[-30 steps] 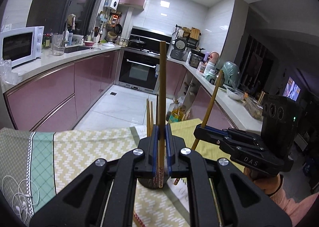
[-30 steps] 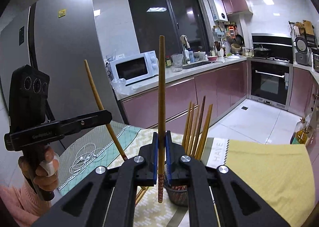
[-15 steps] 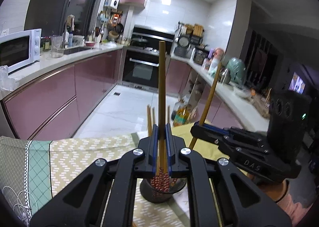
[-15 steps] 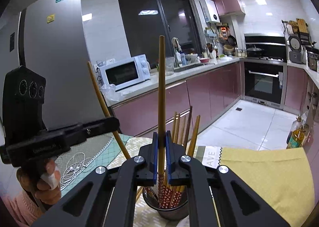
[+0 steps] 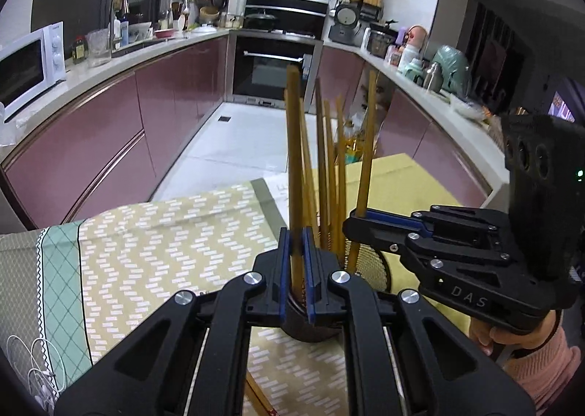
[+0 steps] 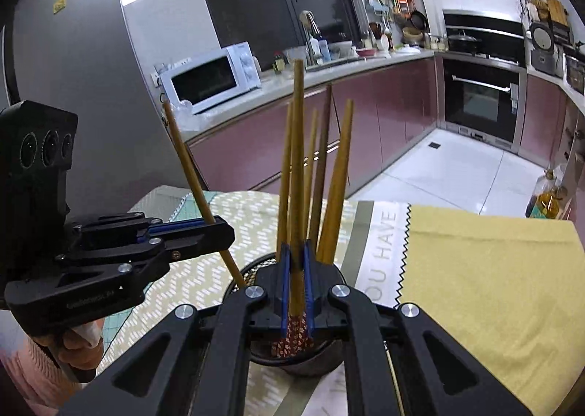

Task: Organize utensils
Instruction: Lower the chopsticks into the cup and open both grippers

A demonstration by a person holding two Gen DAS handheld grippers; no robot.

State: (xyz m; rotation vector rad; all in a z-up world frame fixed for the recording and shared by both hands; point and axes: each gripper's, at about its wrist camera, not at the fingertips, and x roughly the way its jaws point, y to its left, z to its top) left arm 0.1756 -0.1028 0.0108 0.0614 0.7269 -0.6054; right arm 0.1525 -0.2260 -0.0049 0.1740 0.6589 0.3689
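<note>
A dark mesh cup (image 5: 370, 265) stands on the patterned tablecloth with several wooden chopsticks (image 5: 331, 167) upright in it. My left gripper (image 5: 297, 258) is shut on one chopstick (image 5: 294, 145), held upright right over the cup, its lower end down inside the mouth. My right gripper (image 6: 297, 269) is shut on another chopstick (image 6: 298, 160), and its red patterned tip sits inside the cup (image 6: 310, 364). Each gripper shows in the other's view: the right gripper (image 5: 356, 224) on the cup's right, the left gripper (image 6: 219, 229) on its left, its chopstick (image 6: 186, 160) slanting to the rim.
A green and yellow tablecloth (image 5: 153, 255) and a plain yellow cloth (image 6: 486, 277) cover the table. White earphone cable (image 5: 29, 372) lies at the near left. A loose chopstick (image 5: 259, 397) lies below the cup. Past the table's far edge are the floor and pink cabinets.
Both grippers have sunk toward the cup with their chopsticks. The cup has grown larger in both views, and the chopstick tips now reach into its mouth.
</note>
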